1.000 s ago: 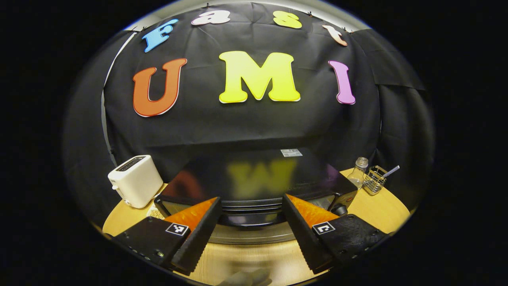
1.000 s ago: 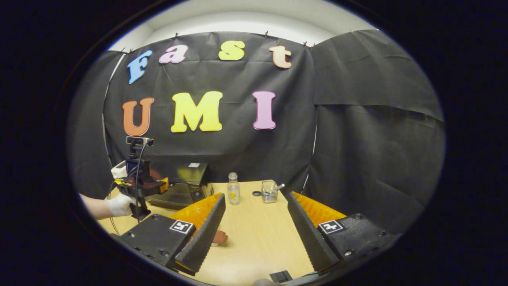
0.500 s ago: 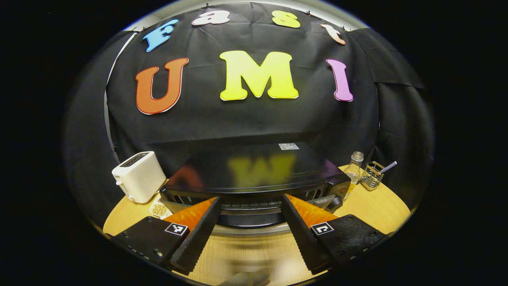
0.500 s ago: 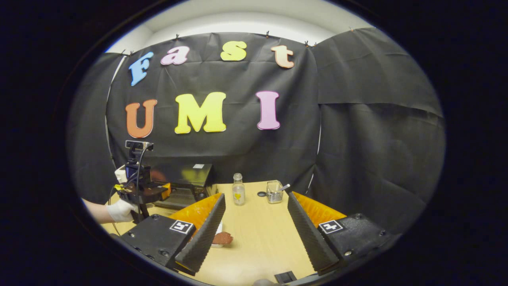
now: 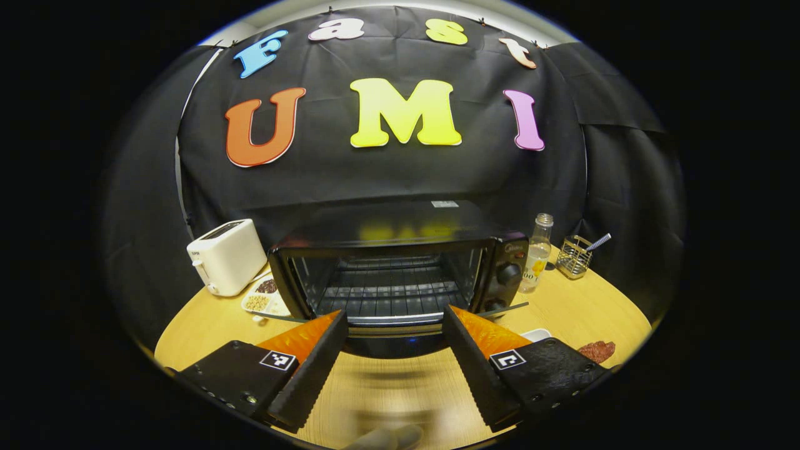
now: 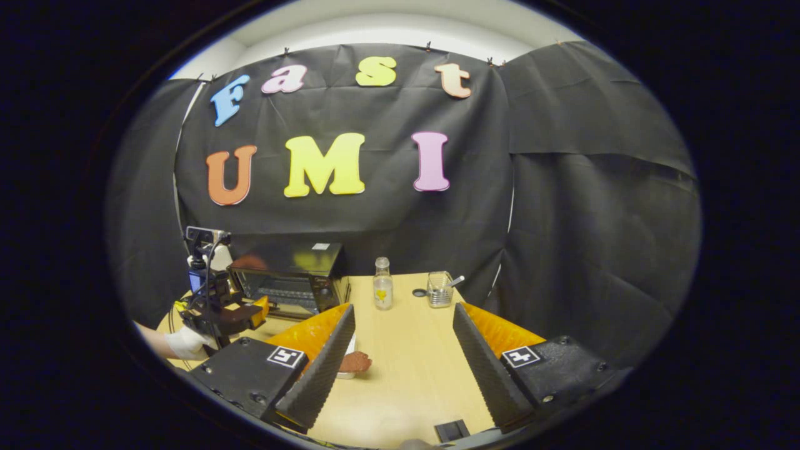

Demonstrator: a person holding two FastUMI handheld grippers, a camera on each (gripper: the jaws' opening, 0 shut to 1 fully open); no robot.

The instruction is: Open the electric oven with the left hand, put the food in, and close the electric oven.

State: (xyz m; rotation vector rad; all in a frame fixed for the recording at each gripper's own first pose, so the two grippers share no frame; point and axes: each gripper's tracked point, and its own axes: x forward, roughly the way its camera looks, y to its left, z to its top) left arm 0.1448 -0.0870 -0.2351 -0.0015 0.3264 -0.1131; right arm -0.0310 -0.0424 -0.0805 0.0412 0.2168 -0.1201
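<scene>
Toaster left of the oven, bottle and wire basket to its right.

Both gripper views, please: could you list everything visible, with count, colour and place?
oven: one, black, table centre, door down, rack bare.
toaster: one, white, left of oven.
snack tray: one, white, between toaster and oven.
bottle: one, clear, right of oven.
wire basket: one, metal, right of bottle.
food: one, reddish-brown, on the table by a white dish.
table: one, light wood.
gloved hand: one, white, holding left tongs.
left tongs: open, before the oven.
right tongs: open, above table.
</scene>
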